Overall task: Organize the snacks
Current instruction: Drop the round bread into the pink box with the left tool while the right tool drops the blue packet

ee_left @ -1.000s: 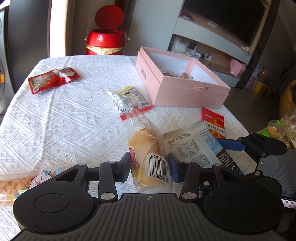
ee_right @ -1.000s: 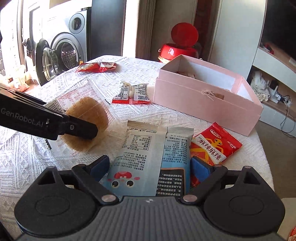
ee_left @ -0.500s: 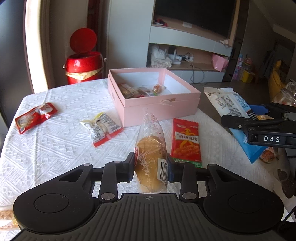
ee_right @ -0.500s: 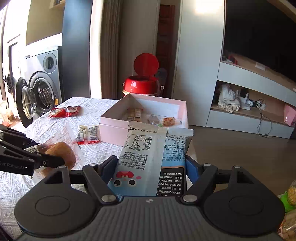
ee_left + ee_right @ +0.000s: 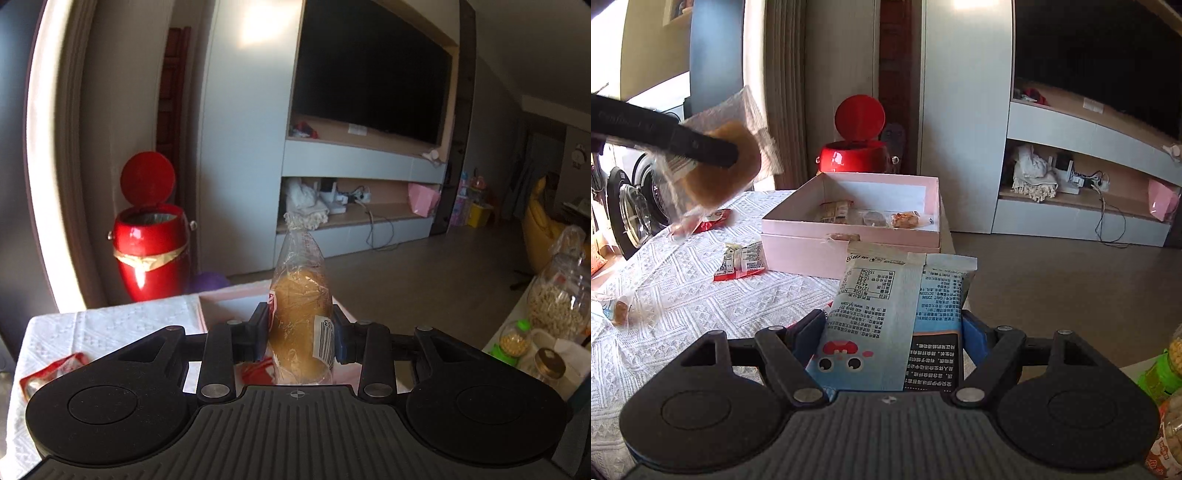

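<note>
Clear-wrapped bread roll [image 5: 301, 325] stands pinched between the easing-apart jaws of the left gripper [image 5: 300, 334] above the pink box [image 5: 849, 243], while the right gripper [image 5: 892, 334] clamps a blue-and-white snack bag [image 5: 886, 321] just short of that box.

Left tongs [image 5: 300, 334] opening — right tongs [image 5: 893, 338] clamped.

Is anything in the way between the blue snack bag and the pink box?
Nothing visible is. The blue snack bag, held in the right gripper, sits just in front of the open pink box, with no lid on top. A few small snacks lie inside, leaving room.
</note>
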Action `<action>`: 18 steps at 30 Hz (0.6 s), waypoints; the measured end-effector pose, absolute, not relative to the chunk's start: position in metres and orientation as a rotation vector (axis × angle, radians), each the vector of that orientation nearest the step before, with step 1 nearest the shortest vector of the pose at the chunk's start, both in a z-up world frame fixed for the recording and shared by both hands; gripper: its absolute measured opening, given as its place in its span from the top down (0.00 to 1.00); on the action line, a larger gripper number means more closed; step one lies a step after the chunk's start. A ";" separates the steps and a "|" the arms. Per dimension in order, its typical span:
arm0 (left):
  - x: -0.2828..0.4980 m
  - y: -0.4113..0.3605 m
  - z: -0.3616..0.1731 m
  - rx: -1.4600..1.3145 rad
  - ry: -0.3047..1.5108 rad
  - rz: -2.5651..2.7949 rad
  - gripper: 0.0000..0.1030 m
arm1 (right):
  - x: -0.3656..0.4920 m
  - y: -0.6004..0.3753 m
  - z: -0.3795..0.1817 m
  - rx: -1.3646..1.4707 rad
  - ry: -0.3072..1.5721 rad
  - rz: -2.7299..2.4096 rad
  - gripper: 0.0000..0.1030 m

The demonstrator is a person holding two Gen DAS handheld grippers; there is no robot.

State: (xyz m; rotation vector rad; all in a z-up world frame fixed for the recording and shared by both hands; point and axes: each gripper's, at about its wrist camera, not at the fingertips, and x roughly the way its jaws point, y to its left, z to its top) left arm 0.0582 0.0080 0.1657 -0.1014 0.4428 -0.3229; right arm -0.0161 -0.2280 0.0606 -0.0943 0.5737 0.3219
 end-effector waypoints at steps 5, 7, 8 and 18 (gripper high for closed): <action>0.106 0.047 0.154 -0.356 0.467 -0.333 0.62 | -0.018 -0.230 0.061 -0.118 0.551 0.292 0.25; 0.096 0.060 0.139 -0.354 0.473 -0.287 0.62 | -0.018 -0.236 0.060 -0.129 0.548 0.269 0.24; 0.087 0.067 0.129 -0.356 0.490 -0.276 0.62 | -0.017 -0.238 0.059 -0.129 0.553 0.262 0.24; 0.001 0.118 0.058 -0.353 0.675 -0.209 0.62 | 0.045 -0.226 0.137 -0.110 0.443 0.362 0.25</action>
